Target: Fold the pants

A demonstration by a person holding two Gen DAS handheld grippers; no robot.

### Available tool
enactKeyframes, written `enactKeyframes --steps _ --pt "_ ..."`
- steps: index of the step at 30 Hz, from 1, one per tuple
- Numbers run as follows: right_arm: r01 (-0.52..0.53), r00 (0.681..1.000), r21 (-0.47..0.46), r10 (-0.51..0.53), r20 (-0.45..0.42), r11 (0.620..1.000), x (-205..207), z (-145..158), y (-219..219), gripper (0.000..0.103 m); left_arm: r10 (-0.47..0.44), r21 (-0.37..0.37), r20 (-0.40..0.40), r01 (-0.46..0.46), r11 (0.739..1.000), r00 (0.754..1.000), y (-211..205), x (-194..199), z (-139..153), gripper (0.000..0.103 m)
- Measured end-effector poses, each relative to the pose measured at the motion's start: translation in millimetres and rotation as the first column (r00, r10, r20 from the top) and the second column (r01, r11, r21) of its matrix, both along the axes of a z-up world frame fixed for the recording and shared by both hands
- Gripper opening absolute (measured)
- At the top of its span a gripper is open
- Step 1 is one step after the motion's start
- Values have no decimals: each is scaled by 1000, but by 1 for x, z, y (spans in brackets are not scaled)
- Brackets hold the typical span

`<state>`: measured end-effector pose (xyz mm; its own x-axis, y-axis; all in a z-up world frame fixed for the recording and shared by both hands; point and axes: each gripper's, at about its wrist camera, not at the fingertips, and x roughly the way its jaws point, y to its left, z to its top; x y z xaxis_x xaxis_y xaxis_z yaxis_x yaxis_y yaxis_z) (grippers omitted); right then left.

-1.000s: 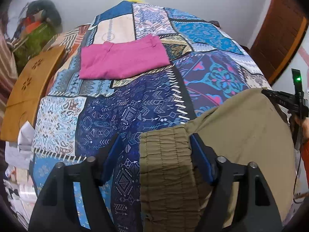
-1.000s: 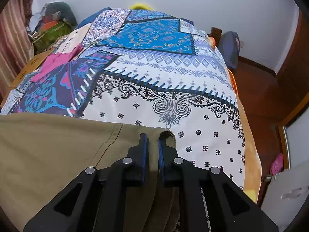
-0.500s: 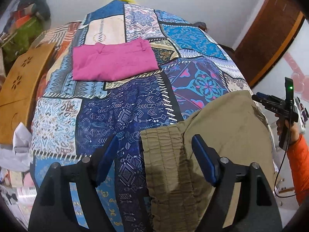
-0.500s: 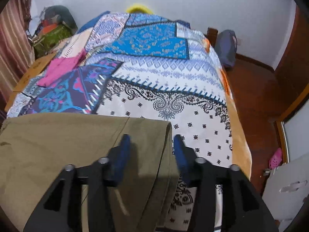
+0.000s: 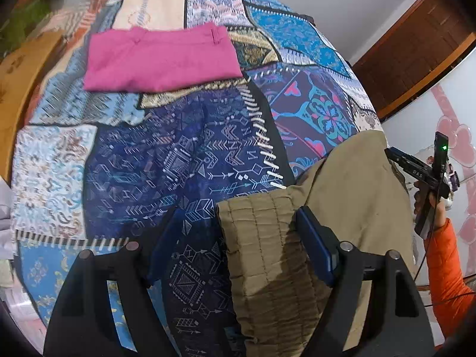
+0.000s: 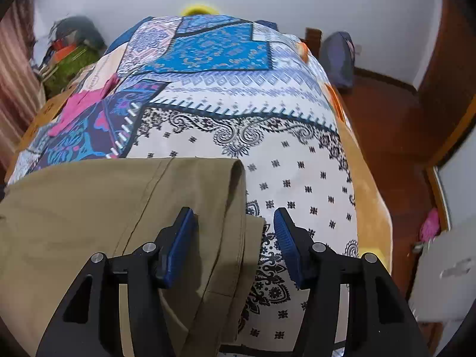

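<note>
Your left gripper (image 5: 235, 232) hangs with fingers apart over the olive pants (image 5: 351, 190) waistband; your right gripper (image 6: 235, 223), fingers just opened, straddles the hem on the bed (image 6: 297, 178).

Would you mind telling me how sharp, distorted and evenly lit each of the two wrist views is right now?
Left wrist view: strong fisheye bulge, dark vignetted corners; the pink garment and quilt look slightly smeared, and the left gripper shades the olive pants beneath it. Right wrist view: same bulge, centre fairly sharp, right edge blurred, soft even light, no glare.
</note>
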<state>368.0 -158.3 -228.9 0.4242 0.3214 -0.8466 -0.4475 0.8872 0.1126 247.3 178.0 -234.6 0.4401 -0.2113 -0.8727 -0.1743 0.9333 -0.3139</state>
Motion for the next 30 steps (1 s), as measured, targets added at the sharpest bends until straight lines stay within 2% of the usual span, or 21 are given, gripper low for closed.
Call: enactKeyframes --steps 3,7,11,14,17,21,24,28,30 --pt "15 1000 34 -15 13 999 -10 11 -2 52 21 78 41 -25 997 999 -7 -10 18 78" --pt "-40 995 52 35 91 998 -43 44 3 52 8 172 125 -30 985 992 -21 -36 48 78" --pt "-109 980 59 97 176 992 -85 81 11 52 -32 296 197 -29 955 980 -43 -69 74 79" --pt "-153 967 78 133 218 985 -114 101 18 52 -25 314 221 -47 948 975 -53 -88 82 82" --pt "-183 960 128 150 235 975 -143 112 25 52 5 367 237 -94 926 972 -63 -110 83 90" --pt "-208 961 168 168 221 964 -172 110 38 52 -25 336 212 -48 941 977 -72 -132 75 90" --pt "-231 956 149 195 221 961 -193 102 54 52 -49 296 194 -11 955 980 -79 -148 68 90" --pt "-264 955 159 235 180 951 -211 87 71 52 -53 171 163 25 985 985 -83 -163 53 90" --pt "-266 957 161 241 161 950 -215 78 77 52 -49 128 141 31 991 989 -85 -167 46 90"
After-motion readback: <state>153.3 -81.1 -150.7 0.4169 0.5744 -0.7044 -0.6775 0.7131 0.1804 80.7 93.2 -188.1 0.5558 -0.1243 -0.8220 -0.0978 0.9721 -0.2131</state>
